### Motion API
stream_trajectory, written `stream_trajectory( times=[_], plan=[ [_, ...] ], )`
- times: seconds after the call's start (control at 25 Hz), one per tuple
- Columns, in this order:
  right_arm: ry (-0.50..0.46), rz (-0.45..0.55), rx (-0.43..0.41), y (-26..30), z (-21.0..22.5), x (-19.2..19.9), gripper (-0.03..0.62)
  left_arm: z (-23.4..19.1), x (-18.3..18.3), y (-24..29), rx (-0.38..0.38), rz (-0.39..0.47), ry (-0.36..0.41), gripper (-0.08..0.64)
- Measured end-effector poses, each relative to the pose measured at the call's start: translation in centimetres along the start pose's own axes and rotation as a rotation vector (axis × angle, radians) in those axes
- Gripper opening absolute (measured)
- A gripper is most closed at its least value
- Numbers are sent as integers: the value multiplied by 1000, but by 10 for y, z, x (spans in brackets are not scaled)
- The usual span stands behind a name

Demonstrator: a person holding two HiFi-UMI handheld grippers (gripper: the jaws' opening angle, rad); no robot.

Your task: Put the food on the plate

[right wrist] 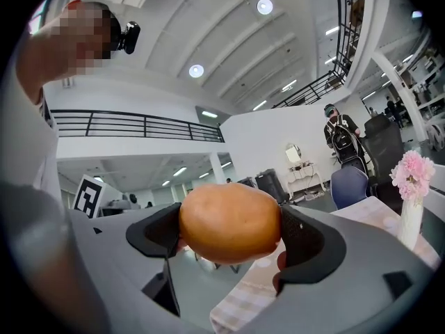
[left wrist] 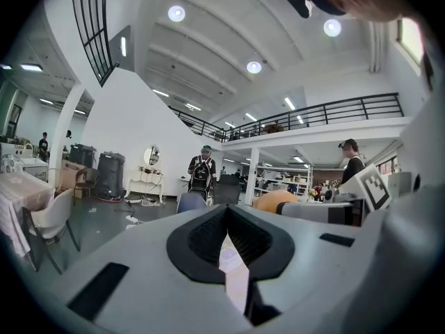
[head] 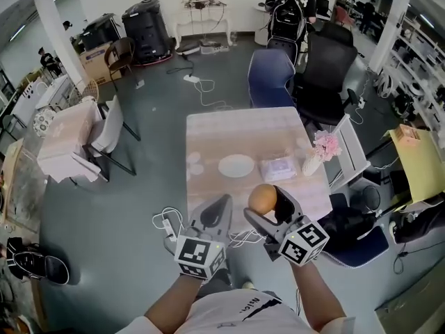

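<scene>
My right gripper [head: 267, 205] is shut on a round golden-brown bread roll [head: 262, 198], held in the air above the table's near edge. The roll [right wrist: 230, 222] fills the gap between the black pads in the right gripper view. A white plate [head: 236, 165] lies empty at the middle of the table [head: 208, 127], beyond the roll. My left gripper [head: 217, 214] hangs left of the right one, shut with nothing in it; its pads [left wrist: 201, 236] meet in the left gripper view, where the roll [left wrist: 274, 200] shows to the right.
On the table stand a small vase of pink flowers [head: 318, 152], a square white packet [head: 278, 168] and two small white dishes [head: 194, 163]. A blue chair [head: 270, 75] and a black chair [head: 327, 68] stand behind the table. A person with a backpack [head: 290, 9] stands farther back.
</scene>
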State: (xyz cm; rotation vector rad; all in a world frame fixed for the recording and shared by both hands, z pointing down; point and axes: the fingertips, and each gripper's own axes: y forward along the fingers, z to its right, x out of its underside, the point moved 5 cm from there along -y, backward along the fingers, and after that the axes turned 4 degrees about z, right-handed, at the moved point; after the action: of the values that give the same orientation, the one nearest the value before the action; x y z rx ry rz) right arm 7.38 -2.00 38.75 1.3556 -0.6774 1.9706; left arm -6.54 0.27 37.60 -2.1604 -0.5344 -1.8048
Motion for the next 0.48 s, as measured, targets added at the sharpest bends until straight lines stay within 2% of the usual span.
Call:
stream_trajectory(
  times=[0.32,0.48],
  plan=[
    [-37,-29,108,47,29,23,413,-48,23,42,77,-37,-4,8],
    [-45,-57,134,62,50,41,413,-63,39,63,95,-65,-13,8]
  ],
)
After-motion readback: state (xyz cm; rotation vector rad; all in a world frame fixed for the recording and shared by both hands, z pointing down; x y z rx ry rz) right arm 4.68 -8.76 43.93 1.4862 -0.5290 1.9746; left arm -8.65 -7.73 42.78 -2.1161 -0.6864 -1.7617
